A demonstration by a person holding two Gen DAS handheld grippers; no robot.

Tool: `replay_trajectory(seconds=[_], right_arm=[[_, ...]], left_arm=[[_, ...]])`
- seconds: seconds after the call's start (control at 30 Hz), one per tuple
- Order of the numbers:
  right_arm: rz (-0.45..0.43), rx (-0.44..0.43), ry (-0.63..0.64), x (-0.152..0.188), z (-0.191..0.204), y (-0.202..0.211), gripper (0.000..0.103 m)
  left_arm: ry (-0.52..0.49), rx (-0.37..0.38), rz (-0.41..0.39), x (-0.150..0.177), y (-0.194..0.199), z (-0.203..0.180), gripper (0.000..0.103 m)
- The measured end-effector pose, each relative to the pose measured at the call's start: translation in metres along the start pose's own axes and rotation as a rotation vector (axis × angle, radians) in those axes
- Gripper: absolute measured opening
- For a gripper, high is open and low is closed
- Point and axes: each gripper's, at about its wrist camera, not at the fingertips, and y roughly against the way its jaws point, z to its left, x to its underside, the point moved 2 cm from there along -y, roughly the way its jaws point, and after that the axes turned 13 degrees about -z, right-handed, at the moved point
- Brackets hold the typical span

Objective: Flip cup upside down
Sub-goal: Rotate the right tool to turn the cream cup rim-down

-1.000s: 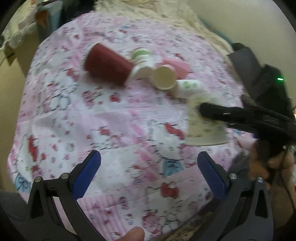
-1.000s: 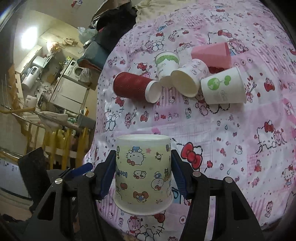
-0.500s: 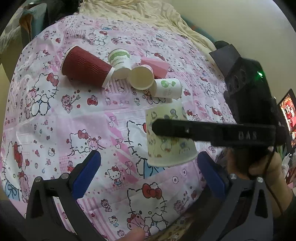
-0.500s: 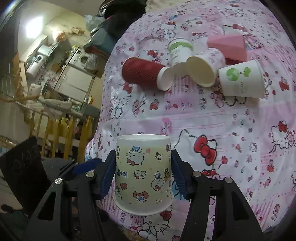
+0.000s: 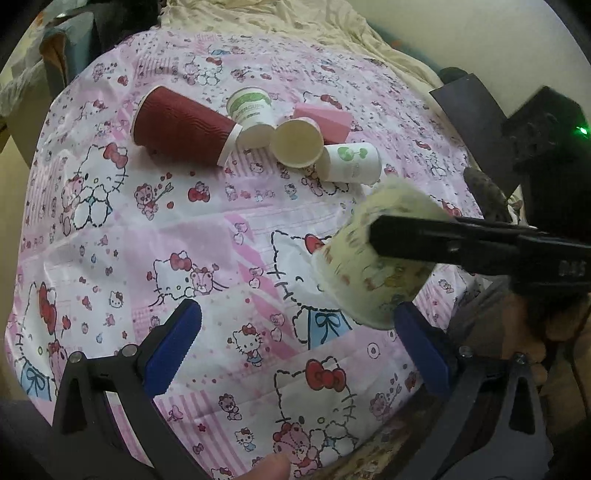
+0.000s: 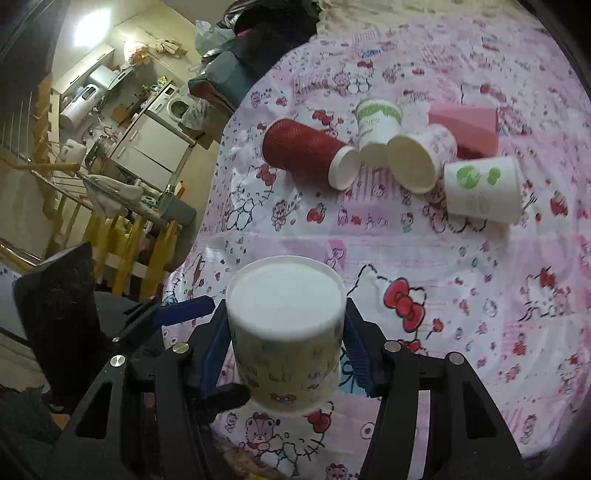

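My right gripper (image 6: 284, 350) is shut on a cream paper cup with cartoon prints (image 6: 286, 339). The cup is upside down, its white base toward the camera, held above the pink Hello Kitty tablecloth (image 6: 461, 266). In the left wrist view the same cup (image 5: 365, 280) is tilted and blurred, with the right gripper's black finger (image 5: 443, 243) across it. My left gripper (image 5: 295, 347) is open and empty, low near the table's front edge, left of the cup.
Several cups lie on their sides at the back: a dark red ribbed cup (image 5: 181, 127), a green-banded white cup (image 5: 253, 114), a pink-print cup (image 5: 297, 142), a white cup with green dots (image 5: 351, 162) and a pink one (image 5: 325, 118). A beige cloth (image 5: 295, 29) lies beyond.
The held cup has tipped so that its base now faces the right wrist camera. In the left wrist view it has moved lower and is blurred. The left gripper stays open.
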Motion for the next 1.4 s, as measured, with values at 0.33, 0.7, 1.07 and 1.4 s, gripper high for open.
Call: replay_trajectory(seconds=[0.33,0.7,1.07,1.4], right_arm=[[-0.058,0.027,0.072,0.0,0.012,0.019,0.059],[0.016,0.27,0.25,-0.005,0.006,0.011,0.059],[0.167,0.355,0.407,0.029,0.012,-0.059,0.059],[0.247,0.4,0.497,0.049,0.013,-0.087,0.061]], left_arm=[[-0.02,-0.024,0.005,0.001,-0.001,0.0,0.103],[0.013,-0.262,0.003,0.004,0.024,0.046,0.103],[0.138,-0.307,-0.027,-0.002,0.038,0.079,0.103],[0.135,-0.328,-0.025,-0.001,0.04,0.084,0.103]])
